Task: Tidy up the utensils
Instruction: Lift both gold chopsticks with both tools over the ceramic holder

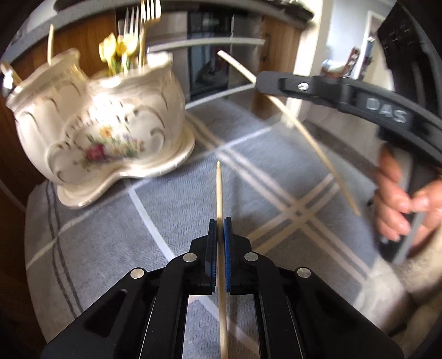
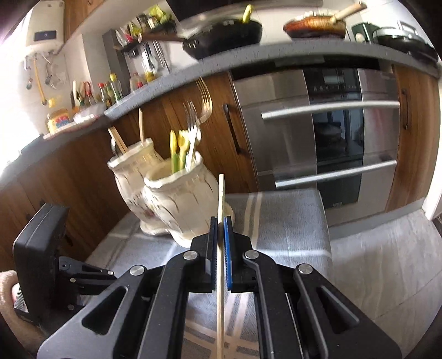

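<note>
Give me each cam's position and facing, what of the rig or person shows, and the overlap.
Left wrist: on the left gripper, looking down across the grey cloth; its chopstick is clamped; the right gripper and a hand show.
Right wrist: on the right gripper, facing the oven; its chopstick is clamped; the left gripper's body shows at lower left.
Shared: ceramic holder, forks, cloth.

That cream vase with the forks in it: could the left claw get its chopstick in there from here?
Probably yes. The left claw grips a chopstick, and only bare cloth lies between it and the vase; the forks leave some room.
</note>
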